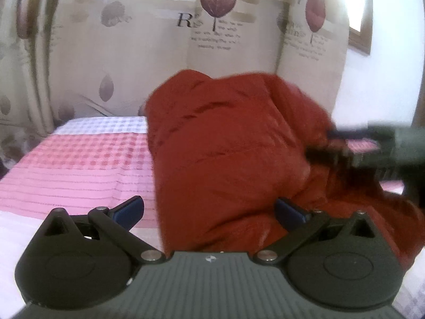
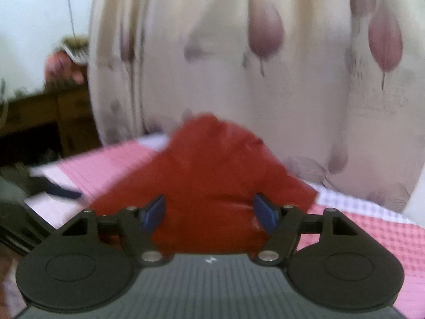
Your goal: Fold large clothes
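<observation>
The red jacket (image 1: pixel 228 154) lies bunched on the bed (image 1: pixel 79 164) at twelve o'clock, ready for folding, with the left gripper (image 1: pixel 209 212) fingers wide apart and empty and the right gripper (image 2: pixel 209 212) fingers part-open, gripping nothing.

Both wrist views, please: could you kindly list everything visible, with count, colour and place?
Puffy red padded jacket: one, red, heaped on the bed, ahead of both grippers.
Pink-and-white checked bedspread: one, pink and white, under the jacket.
Cream curtain with mauve leaf print: one, cream, behind the bed.
Dark wooden furniture: one, brown, left in the right wrist view.
Left gripper: one, black with blue pads, jaws open, nothing gripped.
Right gripper: one, same colours, jaws open, nothing gripped.
</observation>
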`<action>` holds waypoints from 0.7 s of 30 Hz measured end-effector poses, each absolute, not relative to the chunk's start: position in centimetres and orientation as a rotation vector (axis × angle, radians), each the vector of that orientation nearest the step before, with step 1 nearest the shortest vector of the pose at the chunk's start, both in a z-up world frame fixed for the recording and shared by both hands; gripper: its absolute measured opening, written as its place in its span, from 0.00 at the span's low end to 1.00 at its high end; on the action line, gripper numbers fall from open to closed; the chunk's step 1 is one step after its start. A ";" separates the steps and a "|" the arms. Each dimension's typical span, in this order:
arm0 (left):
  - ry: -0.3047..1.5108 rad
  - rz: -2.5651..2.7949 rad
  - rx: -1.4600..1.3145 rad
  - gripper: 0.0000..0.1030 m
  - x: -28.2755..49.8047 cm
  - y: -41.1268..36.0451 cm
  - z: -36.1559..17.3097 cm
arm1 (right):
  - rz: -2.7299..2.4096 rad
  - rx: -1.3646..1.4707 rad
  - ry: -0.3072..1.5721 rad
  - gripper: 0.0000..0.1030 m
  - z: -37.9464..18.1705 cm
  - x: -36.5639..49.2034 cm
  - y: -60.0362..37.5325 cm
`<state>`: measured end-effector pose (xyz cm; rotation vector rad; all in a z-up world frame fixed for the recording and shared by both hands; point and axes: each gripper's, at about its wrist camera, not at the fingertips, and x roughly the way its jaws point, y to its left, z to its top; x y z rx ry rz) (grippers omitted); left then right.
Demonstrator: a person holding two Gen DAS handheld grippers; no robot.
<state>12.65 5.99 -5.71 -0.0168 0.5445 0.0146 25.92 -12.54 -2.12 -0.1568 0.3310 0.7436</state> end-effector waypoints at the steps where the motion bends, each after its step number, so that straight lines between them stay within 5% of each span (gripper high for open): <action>1: 0.536 0.022 -0.009 1.00 12.4 6.0 -5.6 | 0.732 -0.170 0.345 0.70 -3.1 26.1 -12.8; 11: 0.422 0.085 0.180 1.00 11.0 1.5 -3.8 | 0.724 0.111 0.389 0.84 -10.9 28.9 -17.4; 13: 0.397 0.135 0.245 1.00 10.8 0.4 -3.9 | 0.704 0.163 0.430 1.00 -11.6 29.5 -18.2; 21: 0.410 0.141 0.296 1.00 10.8 -0.5 -4.6 | 0.717 0.113 0.407 1.00 -9.5 28.6 -17.7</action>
